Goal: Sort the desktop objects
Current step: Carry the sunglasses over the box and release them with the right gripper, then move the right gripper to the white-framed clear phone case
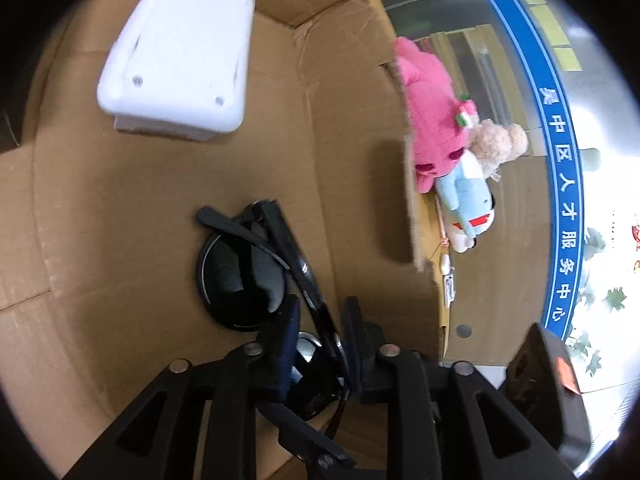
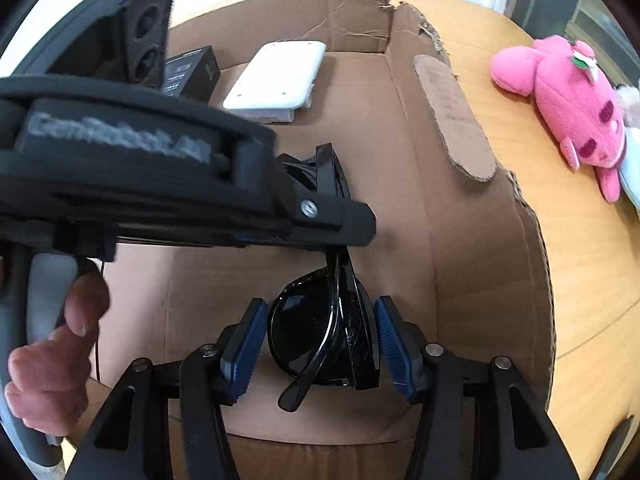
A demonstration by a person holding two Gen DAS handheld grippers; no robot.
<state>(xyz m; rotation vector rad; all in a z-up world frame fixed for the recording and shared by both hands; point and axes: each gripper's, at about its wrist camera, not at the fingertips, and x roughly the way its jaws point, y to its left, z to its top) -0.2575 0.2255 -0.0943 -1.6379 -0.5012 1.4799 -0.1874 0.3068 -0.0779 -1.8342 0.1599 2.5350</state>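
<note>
Black folded sunglasses point(image 1: 244, 276) hang inside a cardboard box point(image 1: 100, 208). My left gripper point(image 1: 320, 324) is shut on the sunglasses frame near the bridge. In the right wrist view the sunglasses point(image 2: 328, 328) sit between the blue pads of my right gripper point(image 2: 322, 340), which is open with gaps on both sides. The left gripper point(image 2: 332, 228) crosses that view from the left, clamped on the sunglasses from above. A white flat device point(image 1: 180, 52) lies on the box floor, also in the right wrist view point(image 2: 276, 80).
A black small box point(image 2: 192, 72) lies beside the white device. The box's torn right wall point(image 2: 452, 120) stands close by. Pink point(image 2: 568, 108), beige point(image 1: 500, 140) and light blue point(image 1: 468, 204) plush toys lie on the wooden table point(image 2: 592, 280) outside the box.
</note>
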